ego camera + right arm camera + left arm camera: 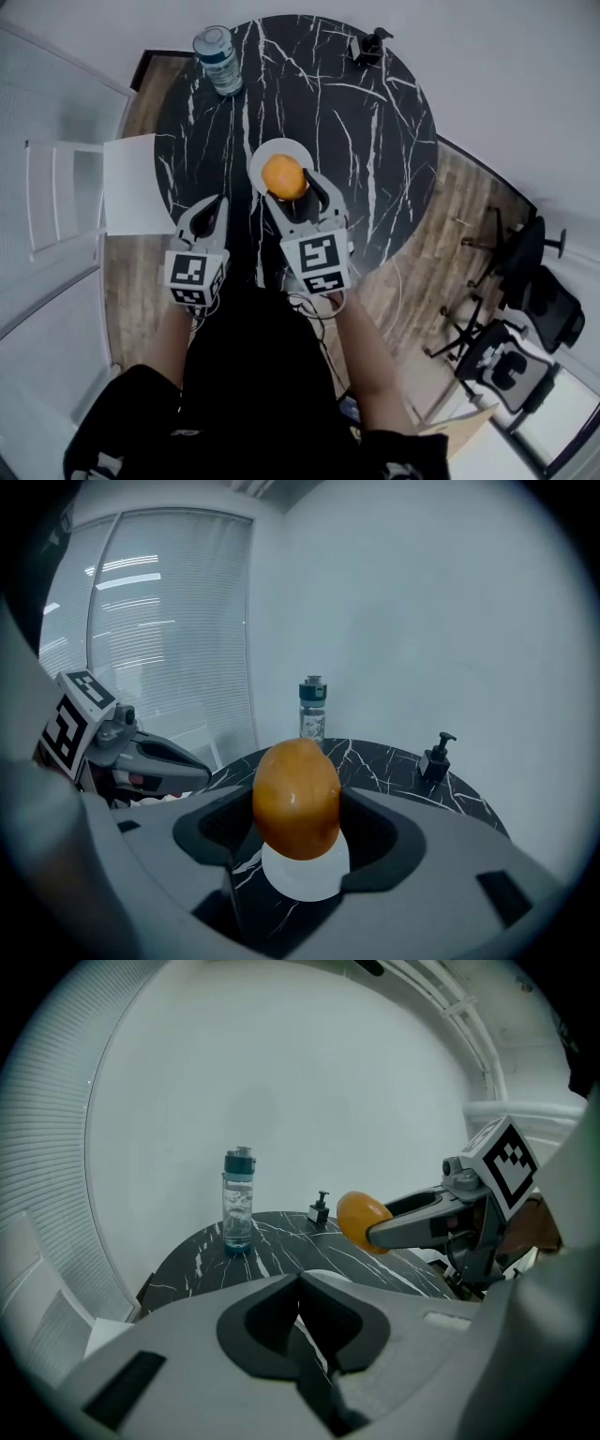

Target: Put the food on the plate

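Observation:
An orange, rounded piece of food (284, 176) (296, 799) (360, 1220) is clamped in my right gripper (289, 183) (297, 813), which is shut on it. It hangs just above a small white plate (264, 155) (302, 876) on the black marble table (375, 122); whether it touches the plate I cannot tell. To the left, over the table's near edge, my left gripper (215, 210) (300, 1309) is shut with nothing held.
A clear water bottle with a teal cap (217, 59) (237, 1201) (312, 712) stands at the table's far left. A small black dispenser (367, 46) (434, 757) (320, 1210) sits at the far right. A white chair (89, 192) stands left, dark chairs (525, 309) right.

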Tool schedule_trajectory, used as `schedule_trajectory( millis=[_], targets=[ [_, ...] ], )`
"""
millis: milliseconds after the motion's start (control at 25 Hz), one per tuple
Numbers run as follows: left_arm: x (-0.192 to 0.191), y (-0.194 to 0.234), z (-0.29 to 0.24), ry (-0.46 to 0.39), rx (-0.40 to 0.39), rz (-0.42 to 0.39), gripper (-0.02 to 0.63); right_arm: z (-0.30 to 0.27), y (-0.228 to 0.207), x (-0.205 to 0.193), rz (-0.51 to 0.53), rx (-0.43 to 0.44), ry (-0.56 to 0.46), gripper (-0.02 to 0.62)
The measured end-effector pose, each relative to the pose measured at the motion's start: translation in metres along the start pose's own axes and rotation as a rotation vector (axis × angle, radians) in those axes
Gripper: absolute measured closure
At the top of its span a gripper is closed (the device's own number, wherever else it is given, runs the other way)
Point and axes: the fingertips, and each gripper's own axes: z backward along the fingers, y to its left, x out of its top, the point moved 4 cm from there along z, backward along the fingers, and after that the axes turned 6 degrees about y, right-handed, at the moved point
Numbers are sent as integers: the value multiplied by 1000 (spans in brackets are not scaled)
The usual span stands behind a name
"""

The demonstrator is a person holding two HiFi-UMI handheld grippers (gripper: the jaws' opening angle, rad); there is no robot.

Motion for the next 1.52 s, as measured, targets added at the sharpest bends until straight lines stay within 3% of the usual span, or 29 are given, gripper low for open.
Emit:
schedule_trajectory(
  millis=[880,1520],
  targets=[
    [-22,22,-73,139,-62,33,607,-73,-27,-47,-87,28,190,310],
    [-42,25,-88,206,-63,72,607,-104,-29,-81,-112,62,298,310]
  ],
)
